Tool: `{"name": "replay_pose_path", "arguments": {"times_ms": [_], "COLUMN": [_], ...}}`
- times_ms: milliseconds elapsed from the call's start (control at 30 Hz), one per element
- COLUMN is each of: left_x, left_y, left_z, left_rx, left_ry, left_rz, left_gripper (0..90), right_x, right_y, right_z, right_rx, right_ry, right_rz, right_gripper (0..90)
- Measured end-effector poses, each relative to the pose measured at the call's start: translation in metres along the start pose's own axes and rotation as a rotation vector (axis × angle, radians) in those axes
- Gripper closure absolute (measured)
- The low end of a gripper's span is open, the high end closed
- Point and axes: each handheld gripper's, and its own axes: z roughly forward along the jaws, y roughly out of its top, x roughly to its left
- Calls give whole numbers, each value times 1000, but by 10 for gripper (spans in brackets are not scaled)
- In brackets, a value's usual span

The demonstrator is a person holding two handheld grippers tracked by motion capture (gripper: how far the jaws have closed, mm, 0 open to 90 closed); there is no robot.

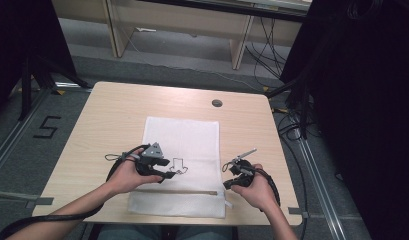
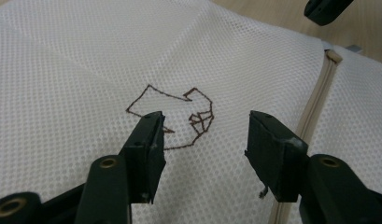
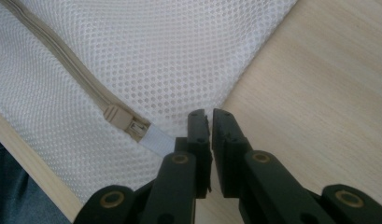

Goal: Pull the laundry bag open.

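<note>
Fingers (image 2: 149,140) of left gripper (image 2: 205,140) apart over mesh bag's (image 1: 192,135) brown stitched outline (image 2: 174,116); right gripper (image 3: 210,122) nearly closed at bag edge.

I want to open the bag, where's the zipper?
The zipper runs across the mesh bag near the table's front edge; its pull end sits beside the right gripper.

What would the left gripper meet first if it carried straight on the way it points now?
Probably the white mesh bag. The left gripper, jaws open, angles down at the brown stitched outline on it. How far above the mesh it is cannot be told.
</note>
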Motion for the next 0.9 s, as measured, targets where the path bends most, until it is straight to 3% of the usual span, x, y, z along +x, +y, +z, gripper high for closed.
{"name": "replay_pose_path", "arguments": {"times_ms": [233, 400, 533, 700, 833, 900], "left_x": [-5, -11, -18, -24, -27, -30], "left_y": [12, 15, 17, 18, 20, 21], "left_z": [4, 8, 13, 17, 22, 25], "left_rx": [-19, -6, 7, 11, 17, 15], "left_ry": [-19, -44, -71, -91, -105, -113], "left_rz": [21, 29, 37, 49, 58, 40], "left_gripper": [470, 500, 524, 543, 555, 557], "right_x": [2, 2, 5, 6, 8, 7], "right_y": [-3, -4, -6, -6, -6, -6], "right_z": [3, 1, 1, 1, 2, 3], "right_rx": [-1, 1, 16, 6, 14, 5], "right_ry": [22, 15, 28, 25, 30, 32], "right_rz": [15, 11, 59, 32, 40, 25], "right_gripper": [899, 900, 900, 900, 900, 900]}}
